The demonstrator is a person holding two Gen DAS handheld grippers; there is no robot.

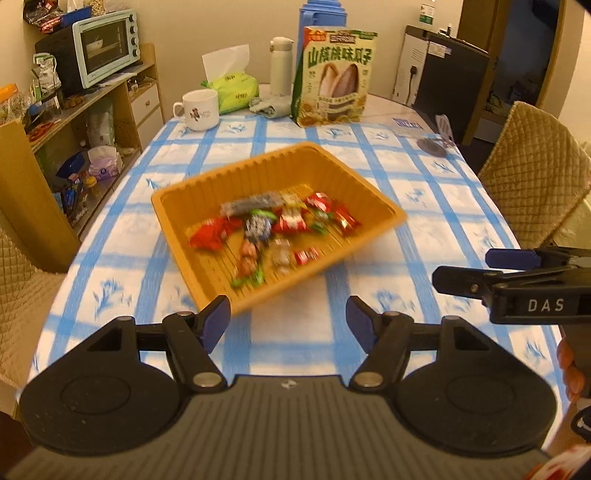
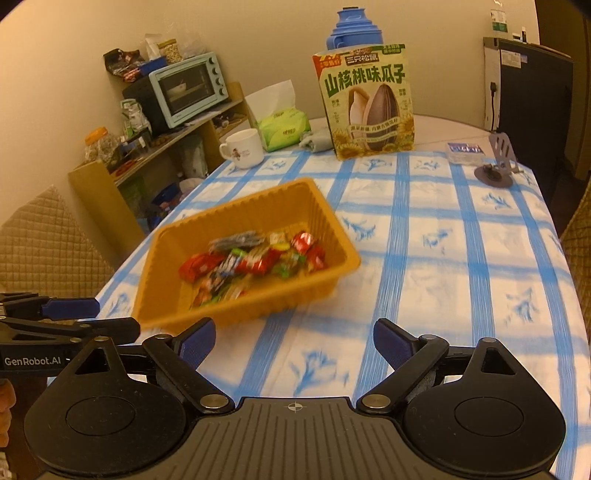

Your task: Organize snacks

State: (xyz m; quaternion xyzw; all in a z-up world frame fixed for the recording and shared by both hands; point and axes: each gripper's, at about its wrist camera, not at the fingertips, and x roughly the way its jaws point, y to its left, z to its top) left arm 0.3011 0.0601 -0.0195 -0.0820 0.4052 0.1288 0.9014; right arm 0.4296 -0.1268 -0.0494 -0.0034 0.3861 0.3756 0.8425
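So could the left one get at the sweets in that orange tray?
Probably yes: the left hand-held gripper is open, right before the tray, and nothing covers the sweets.

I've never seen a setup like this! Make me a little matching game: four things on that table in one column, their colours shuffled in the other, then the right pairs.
Things:
1. tray holding the wrapped snacks
2. mug
3. tissue pack
4. flask behind the sunflower seed bag

Colours:
A. blue
B. white with a small picture
C. orange
D. light green

Pairs: 1-C, 2-B, 3-D, 4-A
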